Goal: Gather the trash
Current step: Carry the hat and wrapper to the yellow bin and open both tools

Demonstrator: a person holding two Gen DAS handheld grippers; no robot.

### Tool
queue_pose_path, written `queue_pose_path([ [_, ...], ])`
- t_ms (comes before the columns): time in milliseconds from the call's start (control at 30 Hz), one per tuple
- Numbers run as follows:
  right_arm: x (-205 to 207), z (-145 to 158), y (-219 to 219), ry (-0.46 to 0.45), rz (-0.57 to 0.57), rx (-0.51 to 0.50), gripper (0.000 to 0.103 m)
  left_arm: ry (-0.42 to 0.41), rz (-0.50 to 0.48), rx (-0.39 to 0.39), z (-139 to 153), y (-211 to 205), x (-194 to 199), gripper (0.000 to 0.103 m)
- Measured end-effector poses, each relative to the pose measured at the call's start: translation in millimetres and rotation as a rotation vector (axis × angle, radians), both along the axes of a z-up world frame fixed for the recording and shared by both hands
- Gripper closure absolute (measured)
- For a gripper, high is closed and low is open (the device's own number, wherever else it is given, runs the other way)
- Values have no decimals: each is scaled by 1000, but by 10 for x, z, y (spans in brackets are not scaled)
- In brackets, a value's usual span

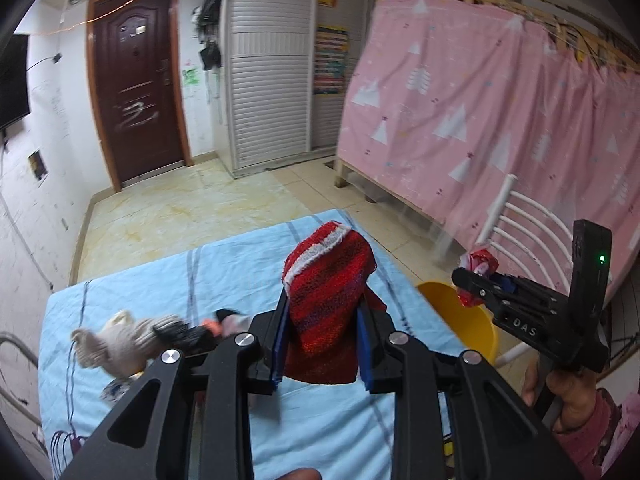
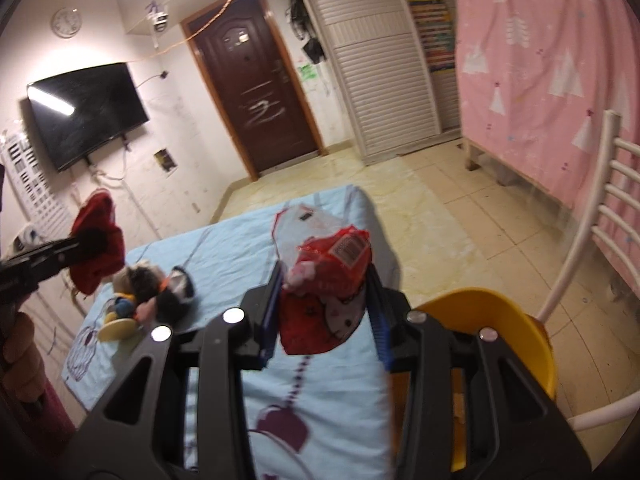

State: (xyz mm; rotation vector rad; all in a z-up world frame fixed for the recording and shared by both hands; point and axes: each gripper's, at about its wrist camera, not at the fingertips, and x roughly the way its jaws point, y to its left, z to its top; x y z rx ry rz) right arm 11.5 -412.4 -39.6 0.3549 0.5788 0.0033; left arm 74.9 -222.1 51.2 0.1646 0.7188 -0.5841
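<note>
My left gripper (image 1: 323, 332) is shut on a red striped knitted cloth (image 1: 328, 292) and holds it above the light blue table cloth (image 1: 224, 272). It shows in the right wrist view (image 2: 80, 244) at far left, with the cloth (image 2: 98, 248) in it. My right gripper (image 2: 324, 300) is shut on a crumpled red plastic wrapper (image 2: 328, 280) with a barcode, held above the table's right edge. In the left wrist view that gripper (image 1: 470, 284) holds the wrapper (image 1: 478, 266) over the yellow bin (image 1: 464, 312).
The yellow bin (image 2: 516, 328) stands on a white chair (image 2: 592, 216) right of the table. Small toys and scraps (image 2: 152, 292) lie on the table's left part; they also show in the left wrist view (image 1: 132, 340). A pink curtain (image 1: 500, 112) hangs at right.
</note>
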Motion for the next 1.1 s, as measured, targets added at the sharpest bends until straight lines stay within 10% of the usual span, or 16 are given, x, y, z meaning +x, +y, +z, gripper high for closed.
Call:
queue_pose_path([
  [800,-455,-112,-1088,-8,-329,56,41,155,-260,56,-451,-1776,-57,83],
  [1100,-583,-64,-1292,-51,-378,108,35,170,-296,79,-577,-2004,-165,57],
])
